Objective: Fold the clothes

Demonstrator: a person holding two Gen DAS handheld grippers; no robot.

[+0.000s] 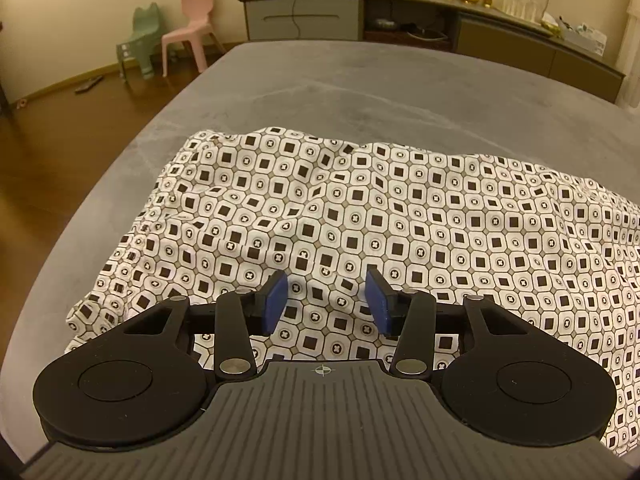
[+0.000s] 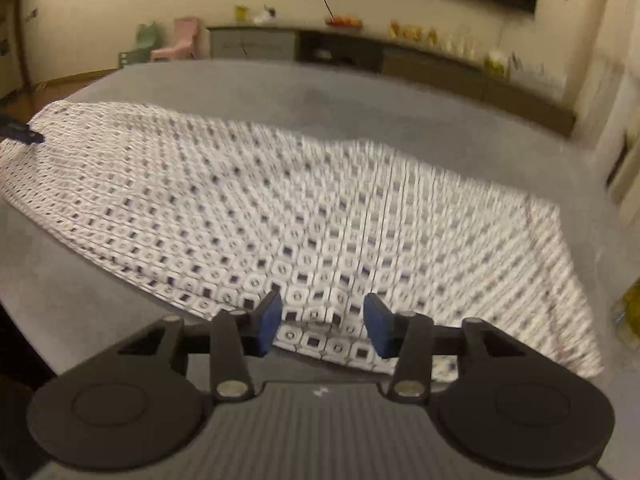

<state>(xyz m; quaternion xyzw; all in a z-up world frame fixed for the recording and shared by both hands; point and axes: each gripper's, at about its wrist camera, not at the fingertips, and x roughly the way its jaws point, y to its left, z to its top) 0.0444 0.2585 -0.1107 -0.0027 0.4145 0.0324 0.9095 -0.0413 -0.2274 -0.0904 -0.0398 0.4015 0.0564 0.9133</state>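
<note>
A white garment with a black-square pattern point(image 1: 360, 216) lies spread on a grey bed point(image 1: 360, 80). My left gripper point(image 1: 326, 302) is open and empty, its blue pads just above the cloth near its near left part. In the right wrist view, which is blurred by motion, the same garment point(image 2: 304, 216) stretches across the bed point(image 2: 320, 92). My right gripper point(image 2: 322, 322) is open, its pads on either side of the garment's near edge, where a small fold sits between them. The tip of the left gripper point(image 2: 20, 132) shows at the garment's far left end.
A long grey sideboard point(image 1: 400, 20) with a fruit bowl and bottles stands beyond the bed. A pink chair point(image 1: 188, 28) and a green chair point(image 1: 138, 40) stand on the wooden floor at the left. The bed's left edge point(image 1: 80, 208) drops to the floor.
</note>
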